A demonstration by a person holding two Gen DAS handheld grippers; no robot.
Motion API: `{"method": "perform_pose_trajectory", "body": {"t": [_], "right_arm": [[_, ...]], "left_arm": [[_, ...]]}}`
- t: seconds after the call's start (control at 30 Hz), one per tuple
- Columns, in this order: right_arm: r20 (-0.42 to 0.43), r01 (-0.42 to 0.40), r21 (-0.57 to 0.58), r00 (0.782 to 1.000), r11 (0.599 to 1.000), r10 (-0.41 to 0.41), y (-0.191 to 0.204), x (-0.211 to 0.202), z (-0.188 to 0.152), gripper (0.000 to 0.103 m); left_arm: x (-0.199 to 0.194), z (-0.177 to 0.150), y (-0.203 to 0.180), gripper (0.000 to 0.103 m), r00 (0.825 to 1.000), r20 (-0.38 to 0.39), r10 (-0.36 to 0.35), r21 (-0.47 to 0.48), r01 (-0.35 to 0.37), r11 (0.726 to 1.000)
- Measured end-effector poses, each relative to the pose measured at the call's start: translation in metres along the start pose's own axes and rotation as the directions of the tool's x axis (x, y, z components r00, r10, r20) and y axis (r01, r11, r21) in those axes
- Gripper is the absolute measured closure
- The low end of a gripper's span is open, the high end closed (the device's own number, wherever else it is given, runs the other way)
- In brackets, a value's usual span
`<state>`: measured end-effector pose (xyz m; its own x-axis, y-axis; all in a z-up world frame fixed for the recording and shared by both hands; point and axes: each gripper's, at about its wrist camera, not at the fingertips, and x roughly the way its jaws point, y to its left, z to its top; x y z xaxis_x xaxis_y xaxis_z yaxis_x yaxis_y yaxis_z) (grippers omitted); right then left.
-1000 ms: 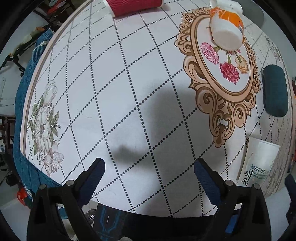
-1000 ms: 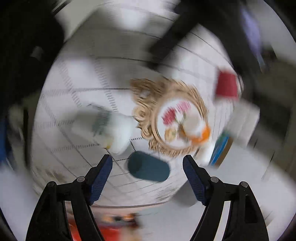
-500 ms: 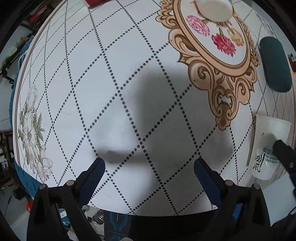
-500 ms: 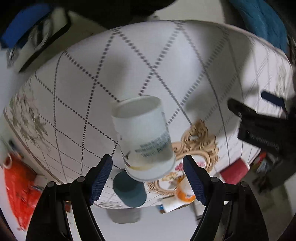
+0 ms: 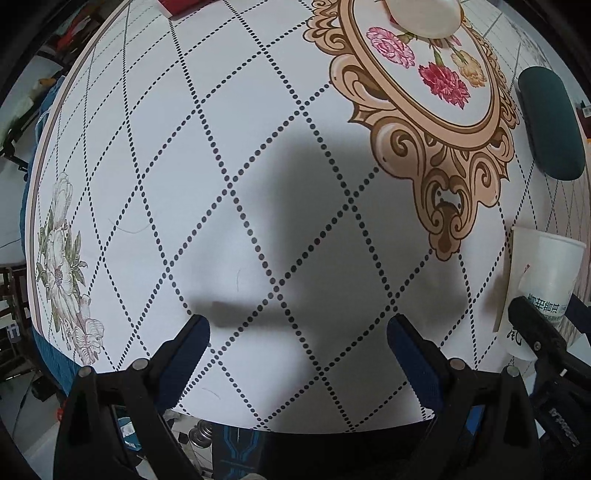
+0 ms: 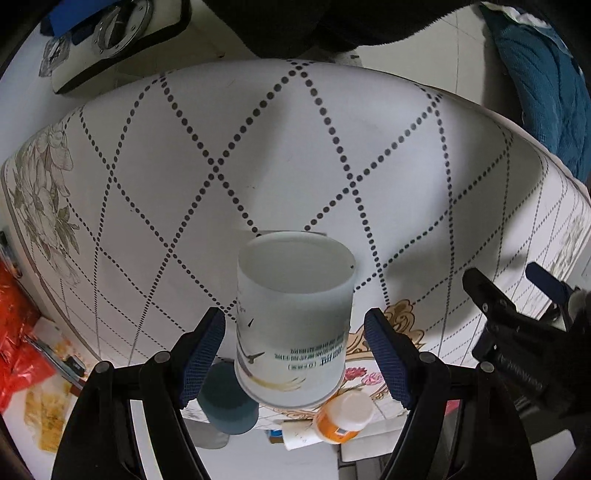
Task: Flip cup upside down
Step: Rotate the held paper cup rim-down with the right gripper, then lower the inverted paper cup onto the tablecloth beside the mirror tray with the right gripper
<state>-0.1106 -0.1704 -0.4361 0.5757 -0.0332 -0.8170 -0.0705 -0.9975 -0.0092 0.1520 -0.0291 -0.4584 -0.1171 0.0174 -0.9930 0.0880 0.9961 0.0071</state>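
The right tool (image 6: 294, 338) is spread around the cup (image 6: 293, 325), one blue pad on each side at the cup's lower body; small gaps show between pads and wall, so nothing is clamped, though fisheye distortion makes contact hard to rule out. In the right wrist view the cup sits with one circular end facing the camera and its printed text upside down; whether that end is the mouth or the base is unclear. In the left wrist view the cup (image 5: 543, 284) stands at the right edge of the desk (image 5: 258, 166), wide end up and narrow end on the surface, just below the ornate gold frame print (image 5: 424, 110). The right tool's dark fingers (image 5: 532, 328) overlap the cup's lower part there. The left tool (image 5: 297, 354) hangs over a bare stretch of the desk, its jaws wide apart and holding nothing, well apart from the cup. A dark green case (image 5: 550, 125) lies near the desk's right rim, beyond the cup. A white-capped orange bottle (image 6: 343, 417) lies on the floral centre of the frame print. A red object (image 5: 184, 5) sits at the far edge. A teal cloth (image 6: 543, 81) hangs beside the desk.
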Motion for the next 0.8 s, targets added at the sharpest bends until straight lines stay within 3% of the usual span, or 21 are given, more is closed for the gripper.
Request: {"method": "perform_pose_trajectory", "body": {"t": [0.3,0.8], "right_arm": [[0.021,0.009,-0.029,1.0,1.0,-0.009,0.004,0.013,0.003,0.037],[0.029,-0.002,0.084,1.0,0.996,0.0,-0.027,0.019,0.019,0.04]], "left_arm": [[-0.002,0.001,0.01,0.004,1.0,-0.003,-0.001,-0.018,0.001,1.0],[-0.007,-0.01,0.02,0.004,1.0,0.005,0.004,-0.034,-0.004,0.999]]}}
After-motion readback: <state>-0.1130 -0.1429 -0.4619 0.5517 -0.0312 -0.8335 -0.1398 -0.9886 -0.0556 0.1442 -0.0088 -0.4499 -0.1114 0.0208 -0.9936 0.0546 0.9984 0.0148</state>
